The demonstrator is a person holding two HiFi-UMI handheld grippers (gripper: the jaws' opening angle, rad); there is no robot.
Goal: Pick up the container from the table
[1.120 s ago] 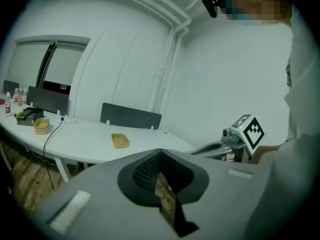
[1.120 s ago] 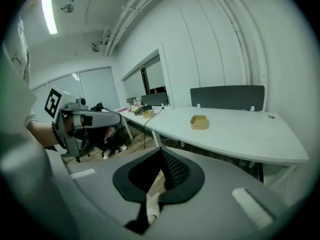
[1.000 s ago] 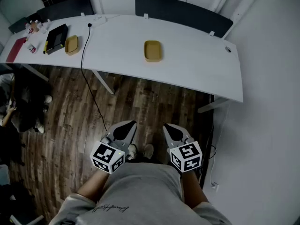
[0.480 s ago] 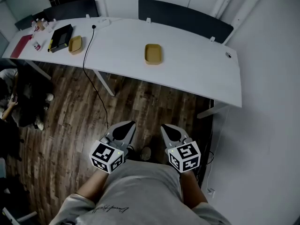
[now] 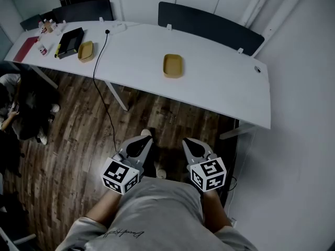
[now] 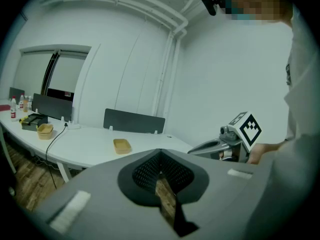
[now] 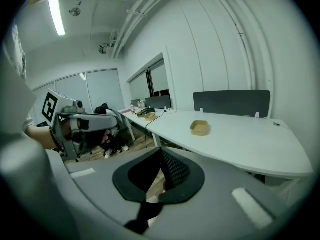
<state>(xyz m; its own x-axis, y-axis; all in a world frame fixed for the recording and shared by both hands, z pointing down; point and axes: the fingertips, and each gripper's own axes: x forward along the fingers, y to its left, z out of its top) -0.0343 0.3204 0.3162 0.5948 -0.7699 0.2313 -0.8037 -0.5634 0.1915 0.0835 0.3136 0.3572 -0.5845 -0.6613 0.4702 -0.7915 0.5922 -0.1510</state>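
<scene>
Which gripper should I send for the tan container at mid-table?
Right, by a little. The left gripper and right gripper are both shut, empty and well short of the table; the container lies slightly toward the right one's side.

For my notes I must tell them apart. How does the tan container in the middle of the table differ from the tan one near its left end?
The middle container stands alone on bare table; the left container sits beside a black box. The middle container lies right of the black cable; the left container lies left of it. Both are tan, open and rounded.
</scene>
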